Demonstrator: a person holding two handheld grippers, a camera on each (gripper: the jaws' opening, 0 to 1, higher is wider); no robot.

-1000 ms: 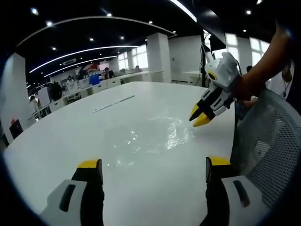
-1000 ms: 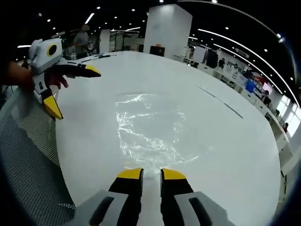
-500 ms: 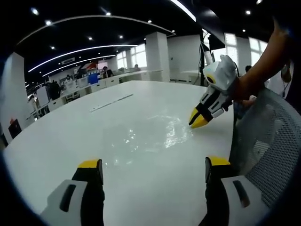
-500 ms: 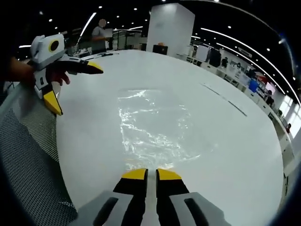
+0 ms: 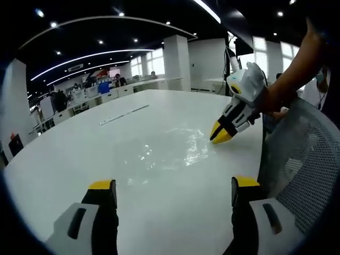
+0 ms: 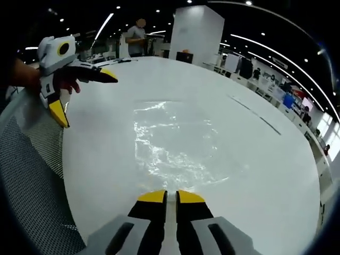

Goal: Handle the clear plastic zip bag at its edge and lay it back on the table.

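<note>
zip bag [image 6: 174, 146] flat on table [image 6: 265, 159], right gripper [image 6: 164, 197] at its edge

Right tool [image 5: 220, 135] at bag [image 5: 175, 151] edge

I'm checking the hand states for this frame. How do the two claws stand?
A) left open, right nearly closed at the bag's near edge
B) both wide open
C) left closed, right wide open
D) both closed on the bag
A: the left claw has its yellow tips far apart above the table, while the right claw has its tips almost together at the near edge of the bag.
</note>
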